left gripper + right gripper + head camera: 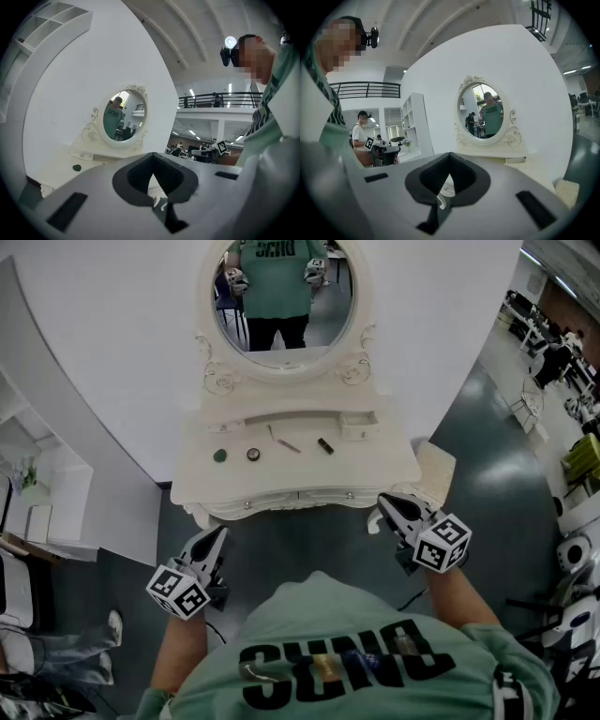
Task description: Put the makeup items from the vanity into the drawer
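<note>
Atop the vanity (375, 470), makeup items (253, 455) lie well beyond the left hand-held gripper (220, 532).

The four things on the worktop (375, 463) are too small to name: a green round one (219, 455), a dark round one (253, 455), a thin stick (284, 442) and what may be a dark tube (325, 445). The mirror (281, 296) is cut off at the top edge. In their own views, the bodies of the left hand-held gripper (153, 161) and the right hand-held gripper (449, 161) hide most of the worktop.
</note>
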